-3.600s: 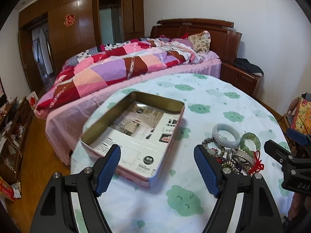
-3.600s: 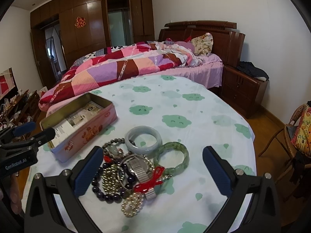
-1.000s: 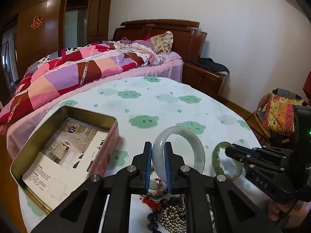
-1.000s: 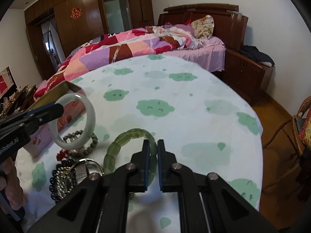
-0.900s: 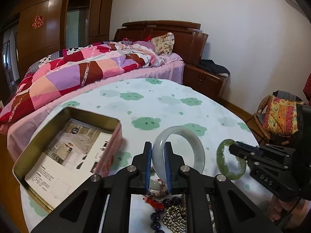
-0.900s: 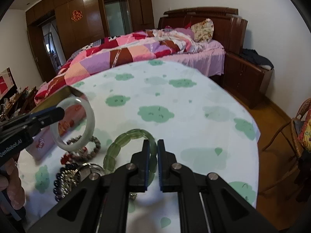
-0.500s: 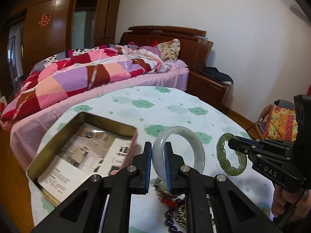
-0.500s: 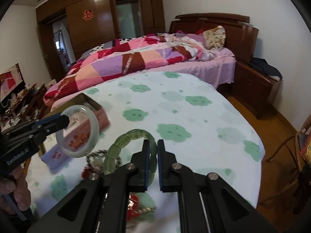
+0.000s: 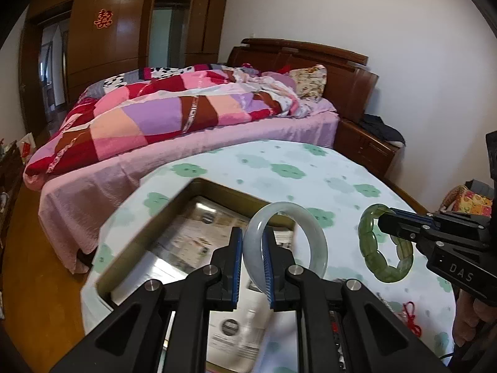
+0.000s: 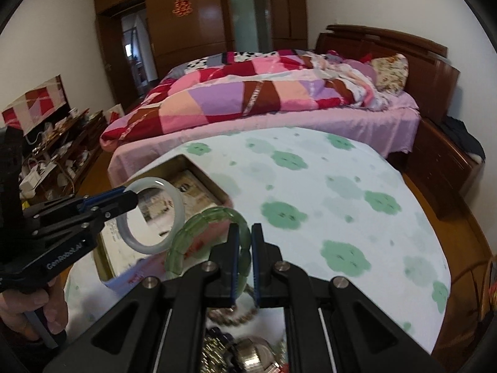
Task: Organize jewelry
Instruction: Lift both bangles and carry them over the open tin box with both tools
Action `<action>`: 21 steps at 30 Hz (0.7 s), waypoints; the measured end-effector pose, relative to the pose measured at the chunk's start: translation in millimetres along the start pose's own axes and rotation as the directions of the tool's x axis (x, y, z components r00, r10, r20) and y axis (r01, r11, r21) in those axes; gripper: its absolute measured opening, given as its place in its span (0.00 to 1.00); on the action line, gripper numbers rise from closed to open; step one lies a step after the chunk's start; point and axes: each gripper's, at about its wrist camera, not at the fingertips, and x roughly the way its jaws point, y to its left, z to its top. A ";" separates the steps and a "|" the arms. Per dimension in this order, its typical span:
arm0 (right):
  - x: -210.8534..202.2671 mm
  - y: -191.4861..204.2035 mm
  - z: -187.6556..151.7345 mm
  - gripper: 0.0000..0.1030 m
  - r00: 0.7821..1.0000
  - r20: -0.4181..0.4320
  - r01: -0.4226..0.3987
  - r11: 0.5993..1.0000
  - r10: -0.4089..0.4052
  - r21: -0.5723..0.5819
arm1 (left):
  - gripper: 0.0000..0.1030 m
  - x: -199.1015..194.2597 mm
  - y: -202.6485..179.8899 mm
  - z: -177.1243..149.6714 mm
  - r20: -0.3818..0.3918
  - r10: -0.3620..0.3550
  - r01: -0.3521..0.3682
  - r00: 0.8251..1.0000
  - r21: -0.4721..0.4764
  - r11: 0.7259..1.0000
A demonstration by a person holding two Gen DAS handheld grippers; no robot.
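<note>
Right tongs (image 10: 245,242) over watch (image 10: 248,354), unseen from left.

Ahead of the claws, past the far edge of the table (image 9: 338,168) with its white cloth printed in green clouds, stands a bed (image 9: 279,130) in a pink sheet. A patchwork quilt (image 10: 248,96) of pink, purple, red and brown lies rumpled over it, and a floral pillow (image 9: 309,82) leans against the dark wooden headboard (image 10: 413,52). To the right of the bed a wooden nightstand (image 9: 366,152) carries a heap of dark clothing (image 9: 380,127). Behind the bed a brown wardrobe wall (image 10: 198,21) bears a red paper ornament (image 10: 181,7). Far left of the claws, a low shelf (image 10: 66,152) is crowded with small clutter.
</note>
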 end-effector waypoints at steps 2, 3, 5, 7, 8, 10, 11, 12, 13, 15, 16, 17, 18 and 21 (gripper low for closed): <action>7.1 8.2 6.9 0.09 1.000 -0.013 -0.012 1.000 0.012 -0.018 | 0.12 2.9 7.3 3.0 -0.003 0.016 -0.016 1.000 0.000 1.000; 9.7 11.1 9.7 0.09 1.000 -0.017 -0.013 1.000 0.013 -0.026 | 0.12 5.6 11.3 4.9 -0.006 0.028 -0.028 1.000 0.001 1.000; 16.5 18.7 15.3 0.09 0.999 -0.028 -0.019 0.999 0.018 -0.043 | 0.12 10.3 17.2 8.0 -0.014 0.042 -0.042 0.999 0.001 0.999; 20.9 23.6 18.1 0.09 0.999 -0.034 -0.023 0.998 0.021 -0.053 | 0.12 14.3 23.6 10.7 -0.020 0.056 -0.056 0.998 0.004 0.998; 24.2 25.9 20.0 0.09 0.999 -0.037 -0.024 0.998 0.022 -0.056 | 0.12 16.2 25.2 12.2 -0.023 0.061 -0.061 0.998 0.006 0.998; 30.0 30.3 23.0 0.09 0.999 -0.044 -0.032 0.998 0.029 -0.059 | 0.12 22.1 31.4 15.2 -0.032 0.078 -0.078 0.996 0.009 0.997; 32.6 32.2 24.3 0.09 0.999 -0.047 -0.031 0.998 0.029 -0.062 | 0.12 23.6 34.0 16.1 -0.035 0.083 -0.083 0.996 0.009 0.997; 36.1 34.1 26.3 0.09 0.998 -0.048 -0.033 0.998 0.030 -0.062 | 0.12 26.5 37.4 17.6 -0.041 0.095 -0.094 0.995 0.009 0.995; 39.6 35.8 28.1 0.09 0.998 -0.050 -0.036 0.997 0.032 -0.062 | 0.12 28.3 40.4 18.7 -0.045 0.103 -0.103 0.994 0.010 0.995; 47.0 40.2 30.4 0.09 0.998 -0.059 -0.042 0.997 0.038 -0.062 | 0.12 33.0 47.0 21.1 -0.055 0.120 -0.120 0.991 0.009 0.993; 51.2 43.3 31.3 0.09 0.997 -0.066 -0.040 0.997 0.036 -0.068 | 0.12 35.1 49.1 22.3 -0.061 0.125 -0.125 0.990 0.010 0.992; 55.4 46.4 31.8 0.09 0.997 -0.073 -0.038 0.996 0.032 -0.075 | 0.12 38.0 50.9 22.9 -0.069 0.131 -0.130 0.989 0.015 0.991; 59.1 48.5 32.6 0.09 0.996 -0.079 -0.034 0.996 0.028 -0.080 | 0.12 40.4 51.8 23.4 -0.075 0.134 -0.133 0.988 0.017 0.991; 70.3 50.7 31.7 0.09 0.994 -0.106 -0.044 0.997 0.036 -0.071 | 0.12 46.6 54.7 22.9 -0.095 0.138 -0.137 0.986 0.018 0.990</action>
